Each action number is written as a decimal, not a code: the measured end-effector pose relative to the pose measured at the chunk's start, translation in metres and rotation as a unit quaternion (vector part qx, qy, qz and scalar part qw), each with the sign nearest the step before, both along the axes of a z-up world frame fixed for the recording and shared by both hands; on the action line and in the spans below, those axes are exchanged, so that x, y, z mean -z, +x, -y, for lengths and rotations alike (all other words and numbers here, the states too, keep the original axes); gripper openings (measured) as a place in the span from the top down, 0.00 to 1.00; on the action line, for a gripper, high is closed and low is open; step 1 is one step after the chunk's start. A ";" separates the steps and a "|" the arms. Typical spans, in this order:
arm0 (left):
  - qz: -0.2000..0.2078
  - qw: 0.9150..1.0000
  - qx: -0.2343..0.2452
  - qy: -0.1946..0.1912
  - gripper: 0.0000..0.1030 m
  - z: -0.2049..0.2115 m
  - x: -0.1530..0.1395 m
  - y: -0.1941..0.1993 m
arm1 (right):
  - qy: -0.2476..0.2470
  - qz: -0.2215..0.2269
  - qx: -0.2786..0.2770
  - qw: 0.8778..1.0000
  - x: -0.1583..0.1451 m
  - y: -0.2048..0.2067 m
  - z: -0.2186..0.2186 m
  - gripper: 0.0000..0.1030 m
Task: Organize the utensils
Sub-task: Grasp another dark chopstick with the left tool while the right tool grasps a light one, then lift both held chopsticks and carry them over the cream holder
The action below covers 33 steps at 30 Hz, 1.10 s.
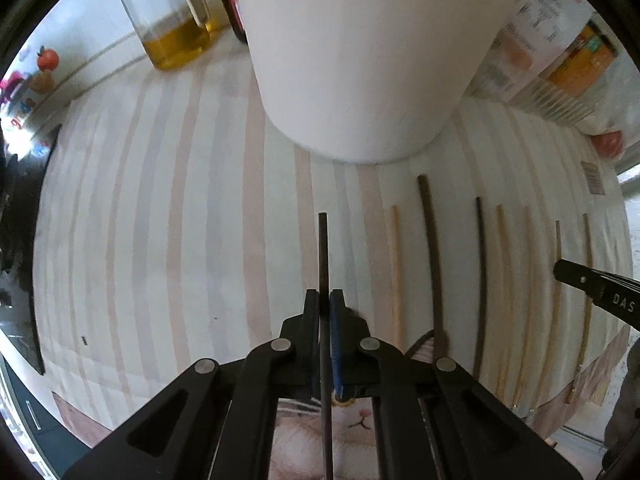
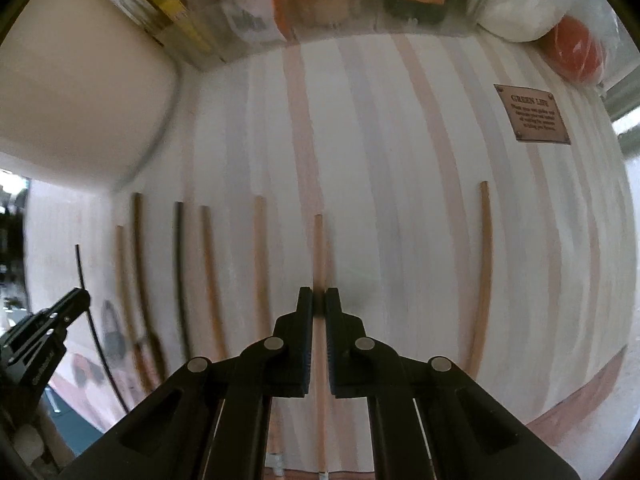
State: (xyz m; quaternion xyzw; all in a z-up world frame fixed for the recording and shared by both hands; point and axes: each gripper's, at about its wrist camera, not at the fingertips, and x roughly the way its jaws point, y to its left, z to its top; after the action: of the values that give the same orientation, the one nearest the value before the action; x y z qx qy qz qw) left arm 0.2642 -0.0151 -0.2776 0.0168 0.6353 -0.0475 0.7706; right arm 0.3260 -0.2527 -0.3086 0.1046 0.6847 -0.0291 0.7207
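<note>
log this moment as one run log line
left hand-held gripper: shut on dark chopstick | right hand-held gripper: shut on light chopstick | white holder: ahead

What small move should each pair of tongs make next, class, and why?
Probably carry both chopsticks up toward the white container. The left tongs are shut on a dark chopstick and the right tongs on a light wooden chopstick. Other chopsticks lie in a row on the striped mat, and the container stands just beyond them, a likely place for them.
</note>
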 end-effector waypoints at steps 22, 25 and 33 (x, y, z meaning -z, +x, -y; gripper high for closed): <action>0.110 0.993 -0.008 -0.032 0.98 -0.033 -0.106 0.000 | 0.072 0.132 -0.024 0.988 -0.093 -0.009 -0.042 0.94; 0.130 0.991 -0.012 -0.035 0.98 -0.039 -0.120 0.000 | 0.074 0.156 -0.028 0.985 -0.110 -0.009 -0.047 0.94; 0.181 0.983 -0.010 -0.043 0.98 -0.045 -0.159 0.000 | 0.076 0.216 -0.042 0.972 -0.155 -0.005 -0.060 0.94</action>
State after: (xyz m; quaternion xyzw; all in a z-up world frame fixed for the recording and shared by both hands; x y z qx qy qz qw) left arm 0.2637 0.0303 -0.1189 -0.0144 0.4830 -0.0626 0.8732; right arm 0.3212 -0.1931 -0.1532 0.1341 0.5169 0.0771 0.8419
